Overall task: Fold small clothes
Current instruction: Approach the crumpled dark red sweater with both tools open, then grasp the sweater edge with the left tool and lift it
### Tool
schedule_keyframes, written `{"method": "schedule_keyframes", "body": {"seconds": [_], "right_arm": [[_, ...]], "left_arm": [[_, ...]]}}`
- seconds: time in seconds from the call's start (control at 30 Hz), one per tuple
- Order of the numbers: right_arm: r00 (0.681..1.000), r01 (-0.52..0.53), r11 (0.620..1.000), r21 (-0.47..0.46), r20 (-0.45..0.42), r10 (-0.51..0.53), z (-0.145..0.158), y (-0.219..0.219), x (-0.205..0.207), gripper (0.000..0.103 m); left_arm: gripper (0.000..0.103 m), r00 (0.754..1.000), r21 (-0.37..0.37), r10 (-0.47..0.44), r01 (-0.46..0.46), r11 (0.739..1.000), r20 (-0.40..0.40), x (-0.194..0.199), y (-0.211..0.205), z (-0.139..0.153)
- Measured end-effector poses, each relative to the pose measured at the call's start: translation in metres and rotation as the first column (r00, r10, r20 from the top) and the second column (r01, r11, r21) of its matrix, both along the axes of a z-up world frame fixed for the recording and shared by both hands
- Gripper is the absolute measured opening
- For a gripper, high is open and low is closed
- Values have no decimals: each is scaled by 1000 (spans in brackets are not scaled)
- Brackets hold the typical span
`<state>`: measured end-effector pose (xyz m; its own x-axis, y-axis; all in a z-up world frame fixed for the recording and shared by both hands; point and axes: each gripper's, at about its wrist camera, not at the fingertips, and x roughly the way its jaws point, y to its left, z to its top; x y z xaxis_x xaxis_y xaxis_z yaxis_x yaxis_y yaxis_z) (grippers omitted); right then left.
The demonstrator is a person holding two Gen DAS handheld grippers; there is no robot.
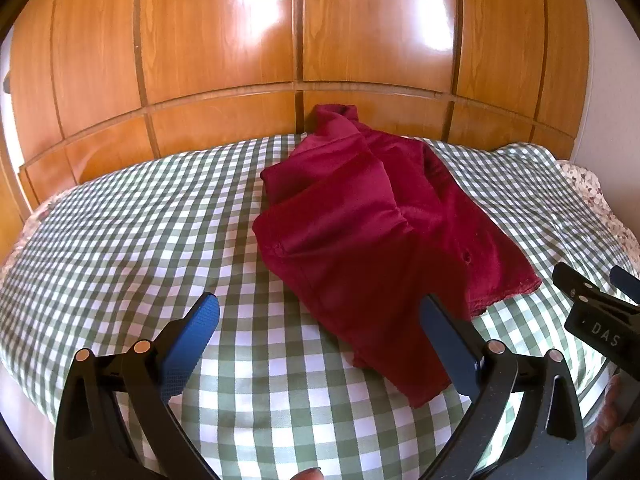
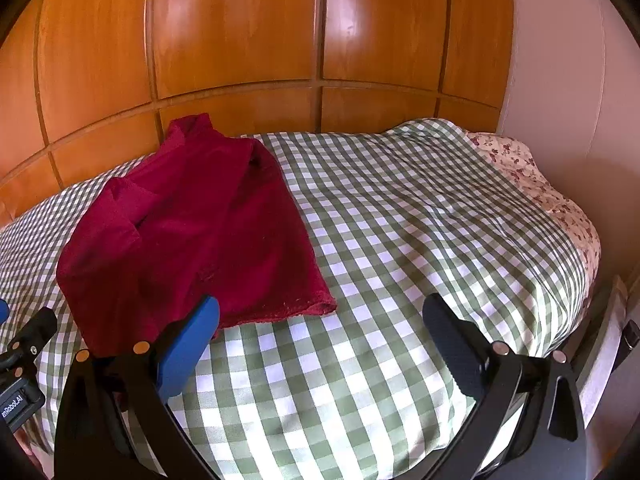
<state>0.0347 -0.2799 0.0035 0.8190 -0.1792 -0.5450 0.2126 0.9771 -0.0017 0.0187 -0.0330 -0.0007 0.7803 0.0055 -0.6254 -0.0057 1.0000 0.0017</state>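
Note:
A small dark red garment (image 1: 368, 224) lies crumpled on the green-and-white checked bed cover (image 1: 132, 232). It also shows in the right wrist view (image 2: 200, 236), left of centre. My left gripper (image 1: 320, 320) is open and empty just above the cover, its right finger over the garment's near corner. My right gripper (image 2: 320, 320) is open and empty, hovering to the right of the garment's hem. The right gripper's tip (image 1: 592, 300) shows at the right edge of the left wrist view, and the left gripper's tip (image 2: 28, 340) shows at the left edge of the right wrist view.
A glossy wooden wardrobe (image 1: 300, 32) stands right behind the bed. A floral sheet (image 2: 552, 200) shows at the bed's right edge, beside a pale wall (image 2: 568, 80). The bed's near edge drops off below the grippers.

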Motion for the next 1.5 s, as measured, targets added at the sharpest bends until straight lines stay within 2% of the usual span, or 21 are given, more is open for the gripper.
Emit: {"method": "schedule_keyframes", "body": {"seconds": [0.57, 0.8, 0.93, 0.97, 1.0, 1.07, 1.17, 1.23, 1.3, 1.37, 1.4, 1.43, 1.47, 1.5], "right_arm": [[1000, 2, 1000, -2, -17, -2, -5, 1, 1, 101], [999, 21, 1000, 13, -40, -21, -13, -6, 5, 101], [999, 31, 999, 18, -41, -30, -13, -12, 6, 101], [999, 33, 999, 19, -40, -33, -13, -13, 6, 101], [999, 39, 999, 22, -37, -38, -12, -16, 5, 101], [998, 51, 998, 25, -30, -50, -10, -20, 5, 101], [997, 75, 997, 31, -21, -74, -9, -29, 5, 101], [996, 88, 995, 40, -29, -87, -10, -35, 6, 101], [995, 94, 995, 41, -34, -92, -11, -38, 7, 101], [995, 93, 995, 42, -40, -91, -14, -39, 8, 101], [995, 87, 995, 43, -44, -85, -16, -38, 8, 101], [996, 79, 996, 42, -49, -77, -18, -38, 9, 101], [996, 74, 996, 41, -55, -72, -20, -37, 10, 101], [996, 66, 997, 47, -61, -63, -22, -38, 11, 101]], "left_arm": [[99, 999, -19, 4, -4, 1000, -36, 4, 4, -7], [99, 997, -66, -59, 55, 996, -47, 2, 13, -3], [99, 990, -78, -133, 130, 988, -38, 3, -2, -1], [95, 985, -70, -165, 162, 984, -46, 5, -9, -3], [88, 978, -58, -197, 194, 979, -61, 8, -19, -6], [81, 969, -39, -234, 231, 972, -84, 21, -34, -9], [80, 968, -30, -234, 232, 972, -93, 50, -48, -7], [80, 982, -3, -157, 157, 988, -104, 84, -50, -3], [80, 986, -33, -99, 95, 995, -135, 112, -43, -3], [80, 990, -10, -32, 31, 999, -140, 140, -39, -7], [77, 986, 15, -26, 29, 999, -163, 152, -39, -12], [64, 981, 43, -26, 35, 998, -190, 166, -37, -20], [25, 979, 50, -14, 25, 998, -205, 173, -32, -24], [10, 972, 17, -2, 6, 1000, -236, 179, -19, -29]]}}
